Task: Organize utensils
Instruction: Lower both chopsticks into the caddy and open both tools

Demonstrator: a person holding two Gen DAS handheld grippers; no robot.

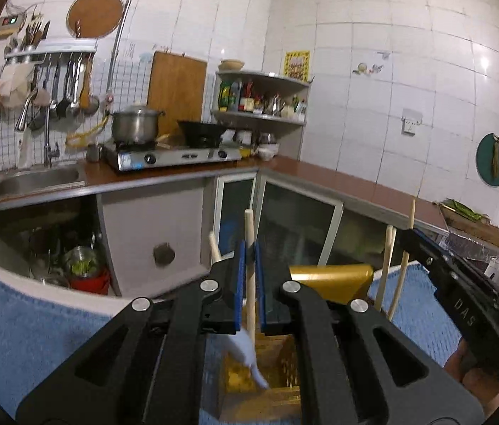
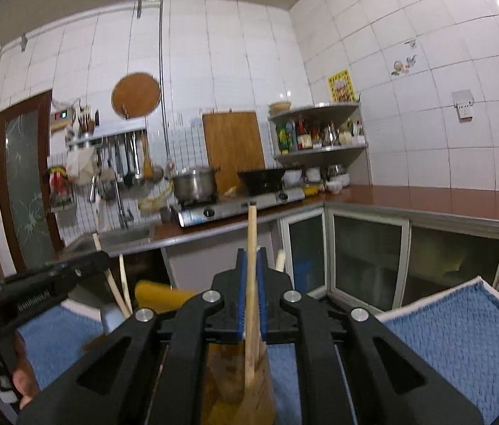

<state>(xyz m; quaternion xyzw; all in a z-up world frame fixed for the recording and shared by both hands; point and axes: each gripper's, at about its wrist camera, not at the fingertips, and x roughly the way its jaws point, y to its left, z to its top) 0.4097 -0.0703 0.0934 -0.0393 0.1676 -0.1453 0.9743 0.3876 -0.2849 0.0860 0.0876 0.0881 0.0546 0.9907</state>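
In the left wrist view my left gripper [image 1: 249,251] is shut on a pale wooden chopstick [image 1: 249,226] that stands nearly upright. A blurred white piece [image 1: 247,350] shows under the jaws, above a yellow wooden holder [image 1: 281,372]. A second stick [image 1: 214,244] pokes up just left of the jaws. In the right wrist view my right gripper [image 2: 251,258] is shut on another upright chopstick [image 2: 251,233], whose lower end reaches into a wooden holder [image 2: 235,386]. Each view shows the other gripper, the right one [image 1: 407,233] and the left one [image 2: 102,256], with sticks beside it.
A blue towel [image 1: 29,322] covers the surface under both grippers, and a gold box [image 1: 331,276] stands on it. Beyond are a brown counter [image 1: 338,177] with a gas stove [image 1: 175,156], a pot and a wok, a sink [image 1: 33,180], and glass-fronted cabinets [image 2: 366,258].
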